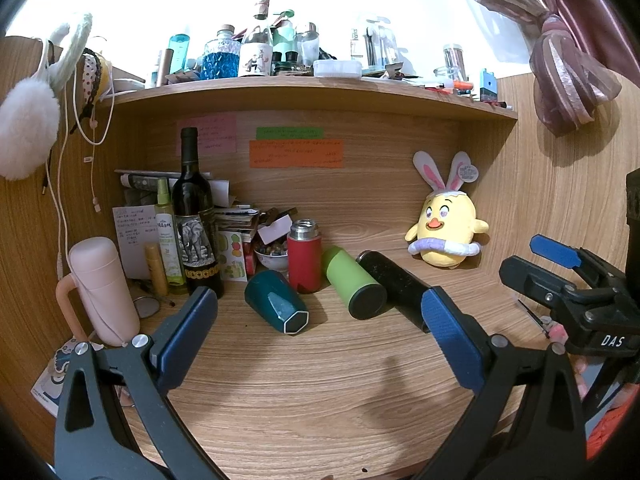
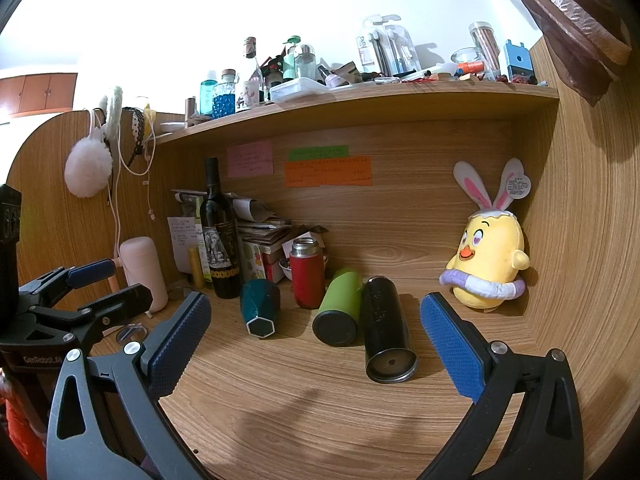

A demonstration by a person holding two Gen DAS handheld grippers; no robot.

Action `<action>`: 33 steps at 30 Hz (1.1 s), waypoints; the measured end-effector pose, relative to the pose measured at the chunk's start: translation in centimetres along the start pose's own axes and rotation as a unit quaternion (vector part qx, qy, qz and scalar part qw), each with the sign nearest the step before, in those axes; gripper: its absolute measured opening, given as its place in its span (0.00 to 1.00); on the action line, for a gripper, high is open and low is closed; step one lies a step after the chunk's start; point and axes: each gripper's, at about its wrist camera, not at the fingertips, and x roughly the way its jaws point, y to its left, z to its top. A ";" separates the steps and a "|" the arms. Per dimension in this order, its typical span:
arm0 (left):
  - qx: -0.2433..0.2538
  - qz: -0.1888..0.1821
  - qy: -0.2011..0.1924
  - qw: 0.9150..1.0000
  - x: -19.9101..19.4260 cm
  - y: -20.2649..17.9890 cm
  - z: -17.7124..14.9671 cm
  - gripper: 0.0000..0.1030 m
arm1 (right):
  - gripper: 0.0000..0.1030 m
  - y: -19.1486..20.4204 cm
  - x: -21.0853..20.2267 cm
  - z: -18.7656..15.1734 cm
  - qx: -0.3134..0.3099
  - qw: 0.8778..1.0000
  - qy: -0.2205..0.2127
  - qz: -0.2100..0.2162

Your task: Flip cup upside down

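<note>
Toward the back edge of the tabletop (image 2: 304,400), the black cup (image 2: 386,334) lies on its side, touching the green cup (image 2: 340,306); the teal cup (image 2: 258,306) lies near. Left gripper (image 1: 320,332) and right gripper (image 2: 316,336) hover spread wide, empty.

left gripper (image 1: 320,328): black frame, silver screws | fingers (image 1: 452,336): blue textured pads | right gripper (image 2: 316,328): same

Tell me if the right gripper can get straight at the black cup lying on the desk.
Probably yes. The right gripper is open, and the black cup lies ahead with bare desk between. The green cup lies close beside it, leaving little room on that side.
</note>
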 end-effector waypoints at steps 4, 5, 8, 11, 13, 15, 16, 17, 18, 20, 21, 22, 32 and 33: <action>0.001 0.000 0.001 1.000 0.0 0.0 0.0 1.00 | 1.00 0.0 0.0 -0.1 0.000 1.000 -0.001 0.001; 0.001 0.000 0.001 1.000 0.0 0.0 0.0 1.00 | 1.00 0.0 0.0 0.0 0.000 1.000 -0.001 0.001; 0.000 0.001 0.001 1.000 0.0 0.0 0.0 1.00 | 1.00 -0.1 0.1 -0.1 0.000 1.000 0.000 0.000; -0.002 -0.002 0.002 1.000 0.0 0.0 -0.1 1.00 | 1.00 0.0 0.1 -0.1 0.000 1.000 0.000 0.000; -0.002 -0.003 0.004 1.000 0.0 -0.1 -0.1 1.00 | 1.00 0.0 0.1 0.0 0.000 1.000 0.002 0.000; -0.001 -0.004 0.007 1.000 0.2 -0.1 -0.2 1.00 | 1.00 0.0 0.3 -0.1 0.001 1.000 0.003 0.000; -0.001 -0.004 0.008 1.000 0.3 0.0 -0.2 1.00 | 1.00 0.0 0.4 -0.1 0.001 1.000 0.005 0.001; 0.000 -0.003 0.010 1.000 0.4 0.0 -0.2 1.00 | 1.00 -0.1 0.7 -0.1 0.001 1.000 0.006 0.001; 0.000 -0.003 0.011 1.000 0.5 0.1 -0.1 1.00 | 1.00 -0.1 0.9 -0.1 0.001 1.000 0.008 0.000; 0.001 -0.002 0.013 1.000 1.1 0.4 -0.1 1.00 | 1.00 -0.1 1.5 -0.2 0.001 1.000 0.011 0.000; 0.000 -0.002 0.014 1.000 1.3 0.5 0.0 1.00 | 1.00 -0.2 1.8 -0.2 0.000 1.000 0.014 -0.001; 0.000 -0.002 0.016 1.000 1.8 0.8 0.0 1.00 | 1.00 -0.2 2.1 -0.3 0.000 1.000 0.016 -0.002; -0.044 -0.016 0.145 0.988 12.5 4.5 -0.4 1.00 | 1.00 -1.7 6.3 -1.3 0.016 0.999 0.052 -0.006; -0.052 -0.015 0.163 0.985 14.0 5.1 -0.6 1.00 | 1.00 -1.9 6.7 -1.5 0.018 0.998 0.057 -0.006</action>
